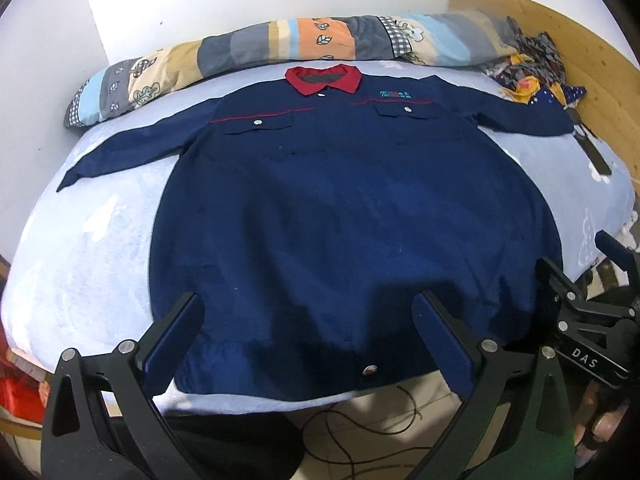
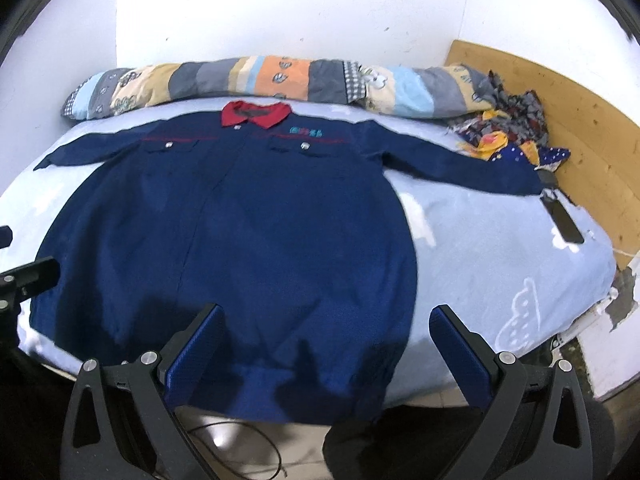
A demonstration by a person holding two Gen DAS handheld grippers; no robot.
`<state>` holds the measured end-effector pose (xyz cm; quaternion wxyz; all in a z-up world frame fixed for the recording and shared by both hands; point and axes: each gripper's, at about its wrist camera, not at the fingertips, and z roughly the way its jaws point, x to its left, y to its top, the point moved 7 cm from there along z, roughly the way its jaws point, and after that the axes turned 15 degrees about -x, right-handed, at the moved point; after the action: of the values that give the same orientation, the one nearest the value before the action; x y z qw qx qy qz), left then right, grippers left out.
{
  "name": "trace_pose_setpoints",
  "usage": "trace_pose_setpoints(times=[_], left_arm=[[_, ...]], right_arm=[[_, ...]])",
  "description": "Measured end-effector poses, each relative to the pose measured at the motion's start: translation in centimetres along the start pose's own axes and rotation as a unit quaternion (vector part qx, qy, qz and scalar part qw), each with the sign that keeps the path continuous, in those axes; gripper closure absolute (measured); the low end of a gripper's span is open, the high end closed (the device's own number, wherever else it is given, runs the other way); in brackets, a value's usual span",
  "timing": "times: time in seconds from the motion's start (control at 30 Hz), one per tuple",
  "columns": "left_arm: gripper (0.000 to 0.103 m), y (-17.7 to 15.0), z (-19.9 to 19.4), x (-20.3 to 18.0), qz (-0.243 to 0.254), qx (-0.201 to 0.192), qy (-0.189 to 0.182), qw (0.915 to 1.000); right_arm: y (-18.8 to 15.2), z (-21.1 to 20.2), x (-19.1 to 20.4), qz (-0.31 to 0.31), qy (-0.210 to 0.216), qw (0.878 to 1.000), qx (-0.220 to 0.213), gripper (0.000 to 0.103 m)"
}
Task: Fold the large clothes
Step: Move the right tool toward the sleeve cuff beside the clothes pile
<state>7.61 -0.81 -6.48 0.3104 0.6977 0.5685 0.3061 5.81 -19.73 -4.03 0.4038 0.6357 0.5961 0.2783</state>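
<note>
A large navy work shirt (image 1: 340, 208) (image 2: 240, 232) with a red collar (image 1: 323, 77) (image 2: 256, 114) lies flat, front up, on the pale blue bed sheet (image 1: 80, 240), both sleeves spread out. Its hem hangs slightly over the near bed edge. My left gripper (image 1: 308, 312) hovers open above the hem, nothing between its fingers. My right gripper (image 2: 328, 324) is open too, over the hem's right part. In the left wrist view the right gripper (image 1: 576, 264) shows at the far right edge; in the right wrist view the left gripper's fingertip (image 2: 36, 272) shows at the left.
A rolled patchwork quilt (image 1: 280, 44) (image 2: 260, 78) lies along the head of the bed. A crumpled patterned cloth (image 1: 532, 76) (image 2: 508, 136) sits at the right corner by a wooden headboard (image 2: 580, 128). A dark flat object (image 2: 564, 220) rests near the right sleeve. Cables (image 1: 380, 420) lie on the floor.
</note>
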Motion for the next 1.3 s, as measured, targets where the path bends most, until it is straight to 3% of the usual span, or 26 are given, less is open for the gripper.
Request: trace_pose_setpoints(times=[0.3,1.3], left_arm=[[0.000,-1.1,0.6,-0.9,0.025,0.004,0.015,0.9996],[0.000,-0.6,-0.2,-0.5,0.030,-0.022,0.029,0.9989]], right_arm=[[-0.7,0.7,1.1,-0.010,0.010,1.000,0.009,0.000],[-1.1,0.6,1.7,-0.022,0.007,1.000,0.004,0.000]])
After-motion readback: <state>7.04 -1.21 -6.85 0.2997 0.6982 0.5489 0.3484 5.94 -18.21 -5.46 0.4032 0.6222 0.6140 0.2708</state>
